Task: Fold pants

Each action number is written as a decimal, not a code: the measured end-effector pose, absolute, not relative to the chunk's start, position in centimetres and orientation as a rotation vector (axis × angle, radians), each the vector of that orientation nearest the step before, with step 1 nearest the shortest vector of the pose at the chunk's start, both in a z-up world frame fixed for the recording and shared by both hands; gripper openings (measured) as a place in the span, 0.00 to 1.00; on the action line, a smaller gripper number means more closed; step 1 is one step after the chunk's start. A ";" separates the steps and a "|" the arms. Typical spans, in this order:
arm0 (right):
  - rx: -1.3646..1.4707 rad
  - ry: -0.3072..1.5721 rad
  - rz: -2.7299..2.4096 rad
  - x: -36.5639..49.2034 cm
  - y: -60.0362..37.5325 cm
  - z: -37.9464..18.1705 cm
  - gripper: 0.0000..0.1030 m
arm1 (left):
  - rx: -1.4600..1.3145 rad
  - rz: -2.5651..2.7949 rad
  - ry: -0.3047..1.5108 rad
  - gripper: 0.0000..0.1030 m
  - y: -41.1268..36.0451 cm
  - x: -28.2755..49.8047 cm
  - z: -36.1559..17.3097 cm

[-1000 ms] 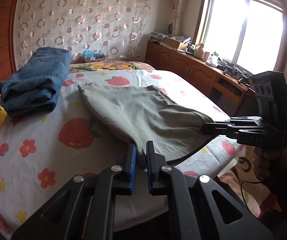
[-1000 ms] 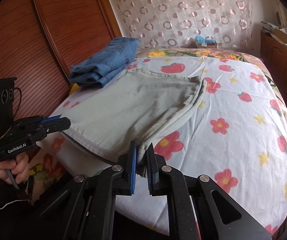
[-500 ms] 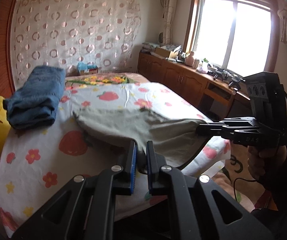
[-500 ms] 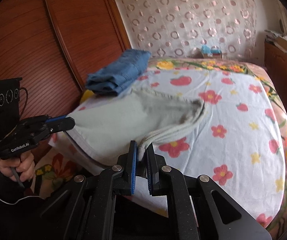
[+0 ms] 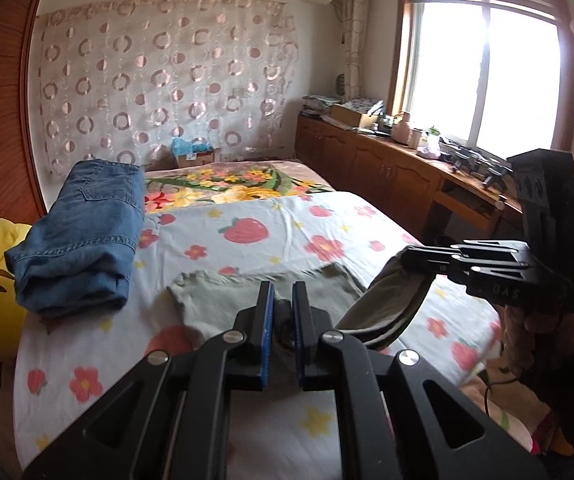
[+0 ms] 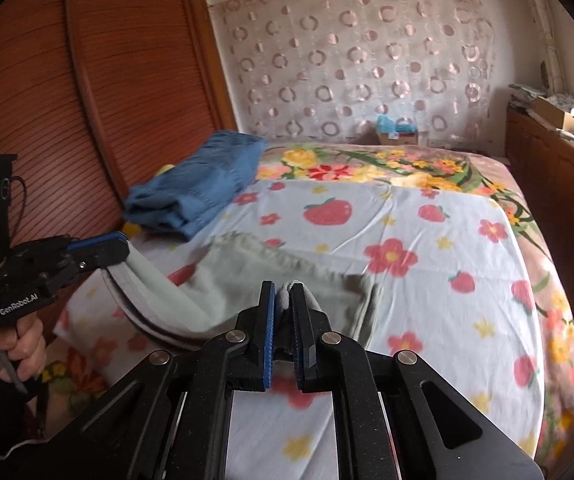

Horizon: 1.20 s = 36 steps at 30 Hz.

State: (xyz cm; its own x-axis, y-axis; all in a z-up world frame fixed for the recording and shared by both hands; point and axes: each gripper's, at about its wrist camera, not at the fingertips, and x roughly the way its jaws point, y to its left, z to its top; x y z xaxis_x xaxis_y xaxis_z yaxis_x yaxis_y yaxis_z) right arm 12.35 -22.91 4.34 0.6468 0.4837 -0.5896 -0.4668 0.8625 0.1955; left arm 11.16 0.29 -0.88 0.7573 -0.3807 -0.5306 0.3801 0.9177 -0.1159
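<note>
– Pants (image 5: 319,292) first, left wrist view: where are they?
– Grey-green, on the bed (image 5: 279,236), just right of the folded jeans (image 5: 83,240). The left gripper (image 5: 283,304) is clamped on their near edge; the right gripper (image 5: 407,258) pinches another part, lifted off the bed.

– And the right wrist view?
– The right gripper (image 6: 283,300) is closed on a bunched fold of the pants (image 6: 287,276). The left gripper (image 6: 121,250), below the jeans (image 6: 203,192), grips the hem, with cloth sagging between the two.
</note>
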 end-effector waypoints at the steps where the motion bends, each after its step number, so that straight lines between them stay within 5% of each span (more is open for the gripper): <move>1: 0.023 0.681 0.530 13.0 -22.9 4.2 0.05 | 0.001 -0.405 0.583 0.05 0.3 11.9 -1.0; 10: 0.003 0.732 0.438 18.0 -21.8 1.8 0.05 | -0.006 -0.345 0.646 0.07 0.3 17.1 -3.0; 14: -0.035 0.766 0.382 19.2 -21.3 0.2 0.07 | 0.016 -0.339 0.664 0.20 0.2 17.5 -4.1; 20: -0.027 0.759 0.343 18.8 -22.9 -0.3 0.40 | 0.021 -0.338 0.691 0.35 0.9 16.8 -5.3; 27: -0.013 0.739 0.325 17.0 -25.2 0.1 0.40 | -0.023 -0.332 0.712 0.47 2.4 15.6 -6.2; 36: 0.003 0.774 0.386 14.5 -25.7 -0.8 0.40 | -0.028 -0.285 0.675 0.47 4.2 13.9 -5.9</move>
